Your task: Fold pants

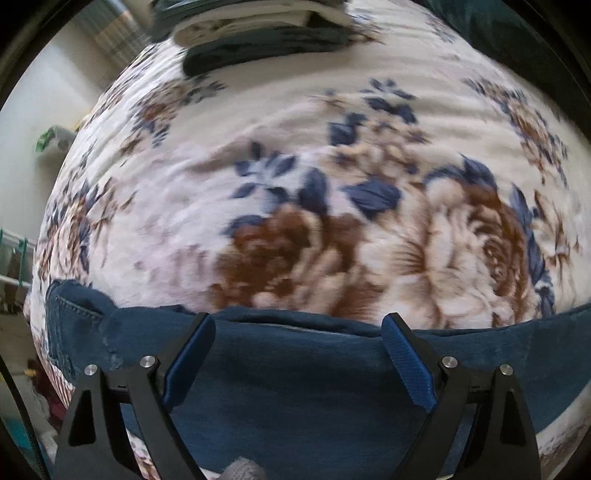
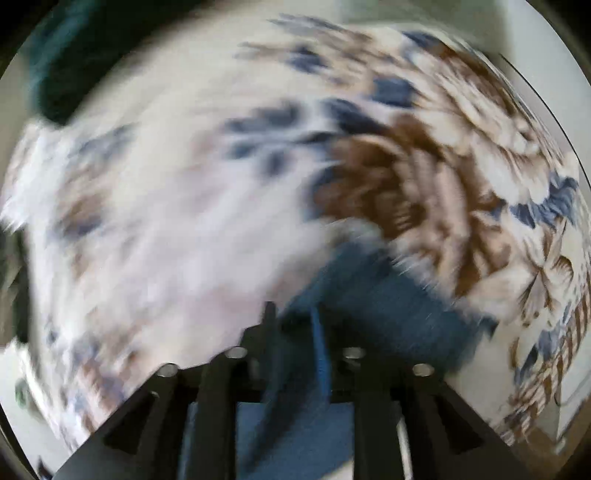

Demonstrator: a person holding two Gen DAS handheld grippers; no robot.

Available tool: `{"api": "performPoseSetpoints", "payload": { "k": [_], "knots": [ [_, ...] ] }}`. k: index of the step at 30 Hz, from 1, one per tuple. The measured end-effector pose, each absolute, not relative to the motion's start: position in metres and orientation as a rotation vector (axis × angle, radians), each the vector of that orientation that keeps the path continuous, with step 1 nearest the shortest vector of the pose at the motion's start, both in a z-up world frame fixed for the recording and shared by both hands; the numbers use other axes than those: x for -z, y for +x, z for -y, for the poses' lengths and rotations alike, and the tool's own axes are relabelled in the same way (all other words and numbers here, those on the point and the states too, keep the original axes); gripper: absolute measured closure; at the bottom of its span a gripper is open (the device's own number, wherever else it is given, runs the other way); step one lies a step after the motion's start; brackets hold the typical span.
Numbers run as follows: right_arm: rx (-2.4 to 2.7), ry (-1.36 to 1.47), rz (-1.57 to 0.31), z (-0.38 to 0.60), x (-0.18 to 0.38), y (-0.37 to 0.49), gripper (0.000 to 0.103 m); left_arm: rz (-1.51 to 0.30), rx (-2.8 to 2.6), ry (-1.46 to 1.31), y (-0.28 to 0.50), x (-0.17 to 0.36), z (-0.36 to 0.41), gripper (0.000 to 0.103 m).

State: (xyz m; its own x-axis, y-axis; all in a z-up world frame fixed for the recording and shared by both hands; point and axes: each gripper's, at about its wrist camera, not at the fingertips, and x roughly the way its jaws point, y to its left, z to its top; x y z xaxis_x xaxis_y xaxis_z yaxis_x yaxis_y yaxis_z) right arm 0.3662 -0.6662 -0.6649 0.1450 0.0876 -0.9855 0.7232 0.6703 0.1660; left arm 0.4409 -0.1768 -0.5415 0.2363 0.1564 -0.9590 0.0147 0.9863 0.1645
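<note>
Dark blue denim pants (image 1: 295, 369) lie across the near part of a floral blanket (image 1: 295, 184). A stitched pocket or waist part shows at the left. My left gripper (image 1: 298, 325) is open, its blue-padded fingers (image 1: 404, 354) spread wide just above the pants' far fold edge, holding nothing. In the right wrist view, which is heavily blurred, my right gripper (image 2: 295, 314) has its jaws close together on the blue pants (image 2: 388, 295), and the cloth runs out to the right from between them.
A stack of folded dark and white clothes (image 1: 258, 33) sits at the far edge of the blanket. A dark green cloth (image 2: 74, 55) lies at the far left in the right wrist view. A wall and a rack (image 1: 14, 266) show left of the bed.
</note>
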Motion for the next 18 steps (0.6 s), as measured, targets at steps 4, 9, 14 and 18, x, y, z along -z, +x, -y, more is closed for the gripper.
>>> {"api": "performPoseSetpoints", "payload": {
  "k": [4, 9, 14, 18],
  "knots": [
    [0.315, 0.730, -1.309, 0.574, 0.631, 0.348, 0.009, -1.332, -0.108, 0.095, 0.431, 0.523, 0.128, 0.011],
    [0.217, 0.846, -1.500, 0.454, 0.663, 0.306, 0.019, -1.380, -0.234, -0.005, 0.396, 0.506, 0.017, 0.011],
    [0.157, 1.073, -1.565, 0.352, 0.704, 0.256, 0.046, -1.435, -0.431, -0.160, 0.361, 0.512, -0.101, 0.011],
    [0.167, 1.104, -1.527, 0.301, 0.720, 0.256, 0.046, -1.439, -0.534, -0.333, 0.346, 0.523, -0.174, 0.011]
  ]
}}
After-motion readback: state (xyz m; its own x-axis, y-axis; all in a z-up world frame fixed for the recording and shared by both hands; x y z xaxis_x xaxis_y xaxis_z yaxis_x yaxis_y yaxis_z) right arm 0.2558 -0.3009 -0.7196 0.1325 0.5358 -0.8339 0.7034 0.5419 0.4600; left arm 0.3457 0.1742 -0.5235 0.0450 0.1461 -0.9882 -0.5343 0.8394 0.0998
